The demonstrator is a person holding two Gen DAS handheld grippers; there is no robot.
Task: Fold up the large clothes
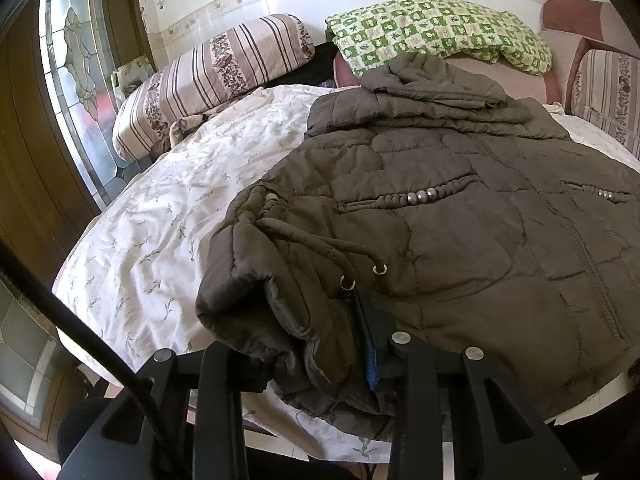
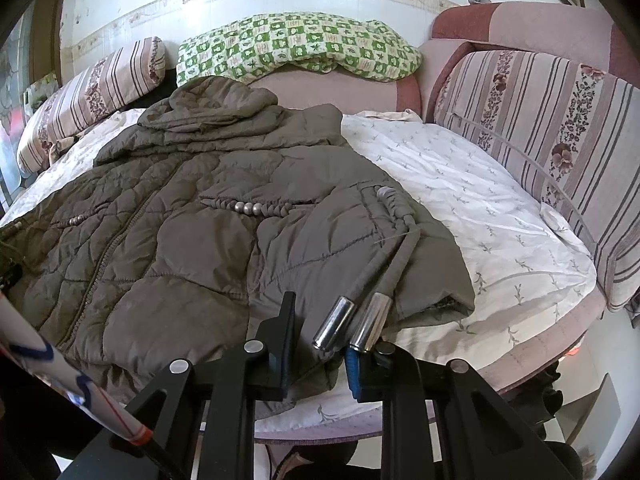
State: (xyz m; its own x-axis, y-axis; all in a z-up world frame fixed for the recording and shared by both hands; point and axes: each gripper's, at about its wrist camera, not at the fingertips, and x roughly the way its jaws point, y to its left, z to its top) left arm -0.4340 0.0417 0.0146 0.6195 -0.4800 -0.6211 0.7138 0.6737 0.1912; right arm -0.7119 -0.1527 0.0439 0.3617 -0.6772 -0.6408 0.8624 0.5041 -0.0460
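A: What is shown?

B: A large padded jacket (image 2: 192,232), olive-brown and quilted in irregular stitched panels, laid front-up on the bed (image 2: 460,200) over a white sheet with a faint sprig print. Its hood (image 2: 224,108) lies crumpled at the far end, toward the green checked pillow (image 2: 296,48). A closed zip runs down the middle, and each chest pocket is trimmed with a gathered cord strung with silver beads (image 2: 248,207).

A: And the near corners?

B: On my left side the hem corner is bunched into thick folds, with a drawstring cord and two small metal rings lying on it. My left tongs (image 1: 320,344) are closed down on that bunched hem, one finger buried in the fabric. On my right side, two cords ending in shiny metal tips (image 2: 352,324) lie on the hem. My right tongs (image 2: 320,356) are narrowed around the hem edge; the fabric sits between the fingers, with the tips just above it.
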